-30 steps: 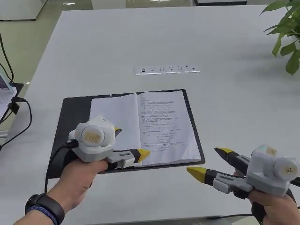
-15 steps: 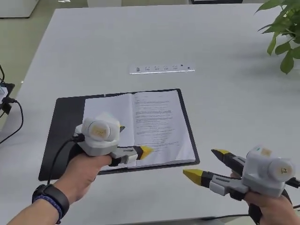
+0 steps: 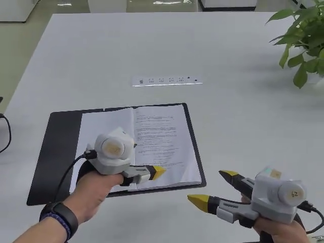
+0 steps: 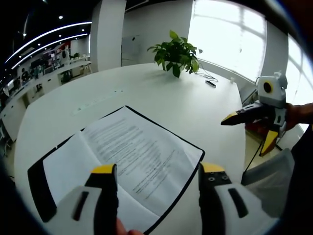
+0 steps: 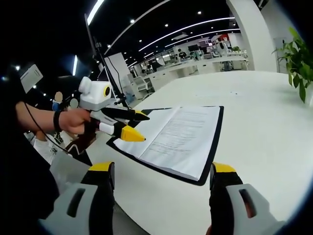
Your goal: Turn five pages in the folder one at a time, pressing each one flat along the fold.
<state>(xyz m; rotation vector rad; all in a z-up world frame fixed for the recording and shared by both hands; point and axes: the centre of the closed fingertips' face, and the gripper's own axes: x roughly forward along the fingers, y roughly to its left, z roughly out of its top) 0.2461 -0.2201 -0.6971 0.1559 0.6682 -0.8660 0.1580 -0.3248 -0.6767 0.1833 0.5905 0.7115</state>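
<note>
The folder [image 3: 59, 147] is laid open on the table [image 3: 228, 61], with a printed page [image 3: 163, 142] on its right half. The left gripper [image 3: 153, 172] is held over the folder's near edge, jaws spread wide and empty. The right gripper [image 3: 211, 186] is held off the near right corner, apart from the folder, jaws likewise wide and empty.

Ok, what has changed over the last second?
The left gripper has edged rightward from the fold across the lower part of the right-hand page, jaws open and holding nothing. The right gripper stays open, off the folder by its near right corner. No page has turned.
</note>
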